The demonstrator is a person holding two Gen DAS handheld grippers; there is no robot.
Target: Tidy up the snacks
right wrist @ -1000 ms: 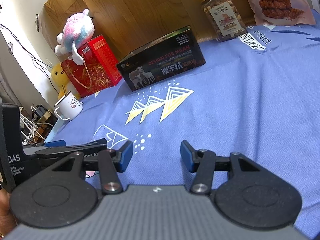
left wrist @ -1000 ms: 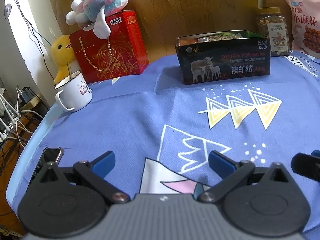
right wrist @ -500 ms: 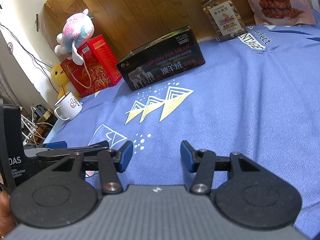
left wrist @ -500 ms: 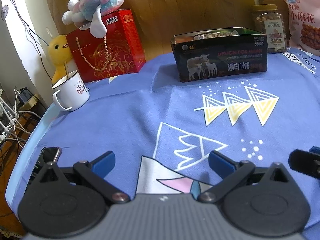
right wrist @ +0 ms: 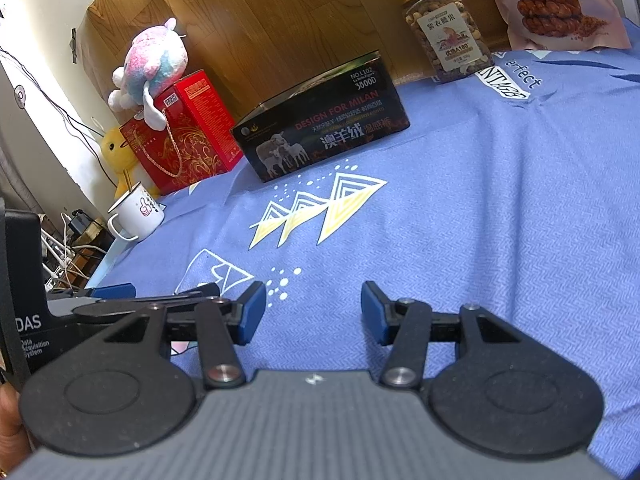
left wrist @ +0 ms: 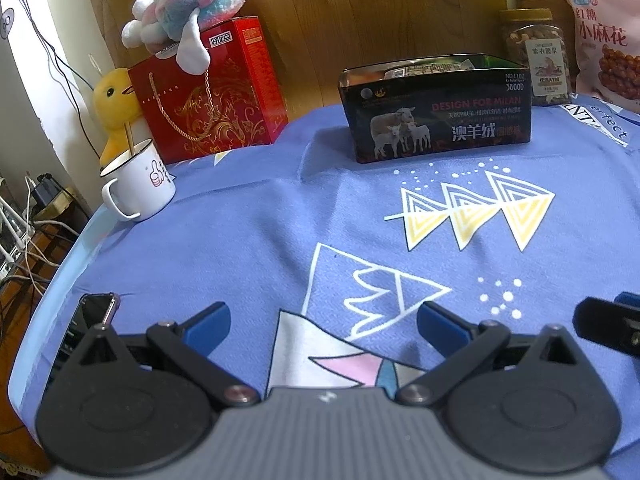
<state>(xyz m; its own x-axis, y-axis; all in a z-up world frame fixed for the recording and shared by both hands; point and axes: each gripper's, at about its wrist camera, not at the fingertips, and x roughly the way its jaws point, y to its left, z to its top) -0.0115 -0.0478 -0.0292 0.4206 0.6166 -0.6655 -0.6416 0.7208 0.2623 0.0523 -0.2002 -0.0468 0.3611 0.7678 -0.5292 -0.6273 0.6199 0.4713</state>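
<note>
Both sets of fingers [left wrist: 322, 322] [right wrist: 313, 310] wide and empty, well short of box [left wrist: 438, 114]; jar [right wrist: 446, 28] beyond it, nearer right.

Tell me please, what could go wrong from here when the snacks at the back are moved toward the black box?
1. The nut jar is tall, standing on soft cloth; a push near its lid might tip it.
2. The pink snack bag leans upright; a one-sided grip may let it slump or crush the contents.
3. The black box already seems partly filled, so room may be short.
Both tongs, left and right, are open and empty.
</note>
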